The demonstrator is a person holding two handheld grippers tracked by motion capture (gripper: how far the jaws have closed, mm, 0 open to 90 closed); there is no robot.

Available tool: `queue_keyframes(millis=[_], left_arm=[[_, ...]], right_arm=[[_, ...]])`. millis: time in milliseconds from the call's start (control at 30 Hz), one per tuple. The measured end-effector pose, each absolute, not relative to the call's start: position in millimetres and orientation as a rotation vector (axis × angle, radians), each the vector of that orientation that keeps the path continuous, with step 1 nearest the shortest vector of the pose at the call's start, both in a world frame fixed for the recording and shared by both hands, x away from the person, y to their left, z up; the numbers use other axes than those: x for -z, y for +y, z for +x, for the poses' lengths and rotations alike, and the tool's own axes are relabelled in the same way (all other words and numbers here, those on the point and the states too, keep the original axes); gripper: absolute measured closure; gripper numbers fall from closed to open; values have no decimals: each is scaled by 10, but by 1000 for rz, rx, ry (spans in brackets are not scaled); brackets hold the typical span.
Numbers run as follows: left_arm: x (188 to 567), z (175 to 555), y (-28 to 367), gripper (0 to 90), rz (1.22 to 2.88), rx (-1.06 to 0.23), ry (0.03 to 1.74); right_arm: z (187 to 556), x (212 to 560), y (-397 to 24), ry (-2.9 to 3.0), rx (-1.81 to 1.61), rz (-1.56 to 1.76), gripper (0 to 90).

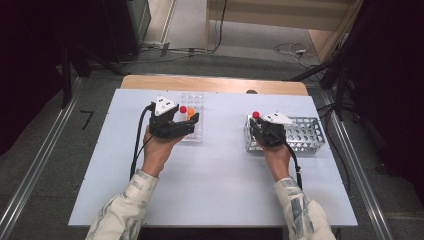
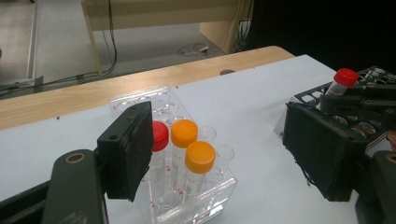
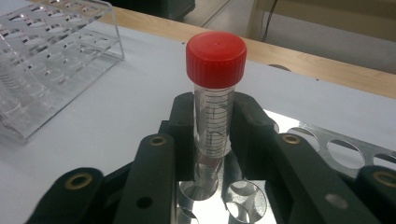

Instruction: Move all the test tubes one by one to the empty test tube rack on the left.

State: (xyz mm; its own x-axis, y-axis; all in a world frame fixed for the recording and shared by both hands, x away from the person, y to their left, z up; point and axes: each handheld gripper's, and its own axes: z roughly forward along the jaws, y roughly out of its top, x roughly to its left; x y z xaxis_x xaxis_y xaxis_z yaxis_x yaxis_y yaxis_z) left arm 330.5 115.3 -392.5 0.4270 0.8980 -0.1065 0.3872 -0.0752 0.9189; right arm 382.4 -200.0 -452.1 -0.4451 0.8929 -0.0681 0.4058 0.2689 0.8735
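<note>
One red-capped tube (image 3: 214, 100) already stands in a corner hole of the metal rack (image 1: 305, 134), clamped upright between the right gripper (image 3: 212, 140)'s closed jaws, while one red and two orange-capped tubes (image 2: 200, 173) wait in the clear rack (image 2: 189, 200), between the left gripper (image 2: 229, 154)'s open, untouching jaws.

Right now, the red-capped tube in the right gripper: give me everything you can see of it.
The red-capped tube is a clear plastic cylinder with printed black graduation lines and a ribbed red screw cap. It stands upright, looks empty, and the right gripper is shut on its body below the cap. Its lower end sits in or just above a round hole at the near end of the metal rack; which, I cannot tell. In the high view it shows at the rack's left end.
</note>
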Motion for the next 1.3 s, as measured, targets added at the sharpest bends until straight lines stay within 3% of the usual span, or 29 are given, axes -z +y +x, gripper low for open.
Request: queue_keyframes(millis=[333,733,1300], left_arm=[[3936,3313,1146,168,1663,-621,1150],[3915,3273,1103,168,1662,-625,1133],[3879,3190,1000,179,1679,-604,1079]], right_arm=[[3765,4390,-2054,1938,-1153,1151,707],[3592,4051,-2079,1910,-1211,1071,708],[3367,4037,-1890,2018,-1268,991,709]])
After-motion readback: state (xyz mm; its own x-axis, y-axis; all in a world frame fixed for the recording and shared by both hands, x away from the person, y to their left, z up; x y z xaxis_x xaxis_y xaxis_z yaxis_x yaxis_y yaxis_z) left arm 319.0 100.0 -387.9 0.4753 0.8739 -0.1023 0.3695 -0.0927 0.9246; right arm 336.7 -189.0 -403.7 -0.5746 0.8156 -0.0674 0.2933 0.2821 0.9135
